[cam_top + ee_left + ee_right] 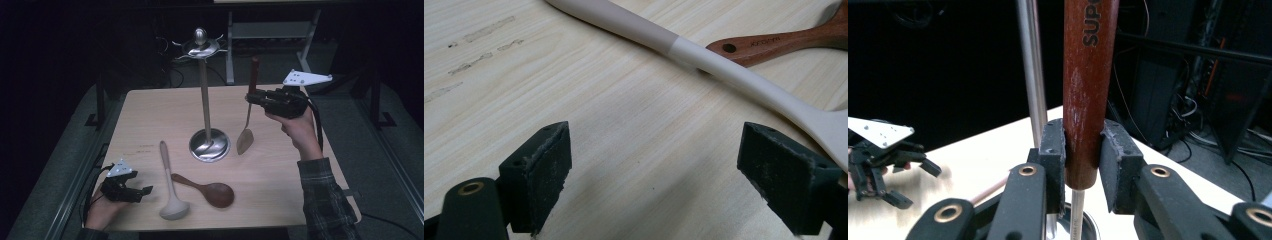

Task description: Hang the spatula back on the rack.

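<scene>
My right gripper is shut on the red-brown wooden handle of a spatula, which it holds upright with the blade hanging down beside the stand's base. The metal utensil stand rises from mid-table, with hooks around its top, and its pole stands just behind the held handle. My left gripper rests open near the table's front left corner, with nothing between its pads. A white ladle and a dark wooden spoon lie just right of it.
The ladle's handle crosses over the wooden spoon's handle just ahead of my left jaws. The light wooden table has dark floor on all sides, and a desk frame with cables stands behind it.
</scene>
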Motion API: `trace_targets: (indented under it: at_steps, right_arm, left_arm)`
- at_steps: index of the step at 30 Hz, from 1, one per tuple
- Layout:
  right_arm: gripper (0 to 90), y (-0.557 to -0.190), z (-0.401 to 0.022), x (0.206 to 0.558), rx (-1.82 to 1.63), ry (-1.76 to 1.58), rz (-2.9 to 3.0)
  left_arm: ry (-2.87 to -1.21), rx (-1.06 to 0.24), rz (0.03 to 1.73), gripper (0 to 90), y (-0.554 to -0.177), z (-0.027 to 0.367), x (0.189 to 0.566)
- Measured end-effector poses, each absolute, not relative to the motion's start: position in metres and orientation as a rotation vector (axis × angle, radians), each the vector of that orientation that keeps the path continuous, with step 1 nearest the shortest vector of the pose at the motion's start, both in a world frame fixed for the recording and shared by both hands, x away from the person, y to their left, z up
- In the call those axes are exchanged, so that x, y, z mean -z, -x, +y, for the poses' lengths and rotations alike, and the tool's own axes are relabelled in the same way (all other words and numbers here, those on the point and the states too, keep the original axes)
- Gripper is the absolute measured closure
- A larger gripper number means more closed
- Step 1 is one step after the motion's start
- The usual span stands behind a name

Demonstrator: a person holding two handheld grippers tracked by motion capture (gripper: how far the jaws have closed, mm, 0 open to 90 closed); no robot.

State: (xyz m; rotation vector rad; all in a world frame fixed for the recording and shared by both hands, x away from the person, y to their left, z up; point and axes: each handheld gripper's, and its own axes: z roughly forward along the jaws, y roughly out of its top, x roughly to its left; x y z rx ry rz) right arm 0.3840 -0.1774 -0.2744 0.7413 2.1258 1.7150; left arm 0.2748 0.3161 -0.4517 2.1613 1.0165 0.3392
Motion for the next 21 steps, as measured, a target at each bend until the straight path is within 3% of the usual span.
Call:
trace_targets:
  at_steps: [21]
  right_arm:
    - [73.2,-0.396,-0.145,0.234,-1.692,-0.621,2.185]
  left_arm:
    - [-2.159,-0.337,1.017,13.8,-0.274,0.317,0.451]
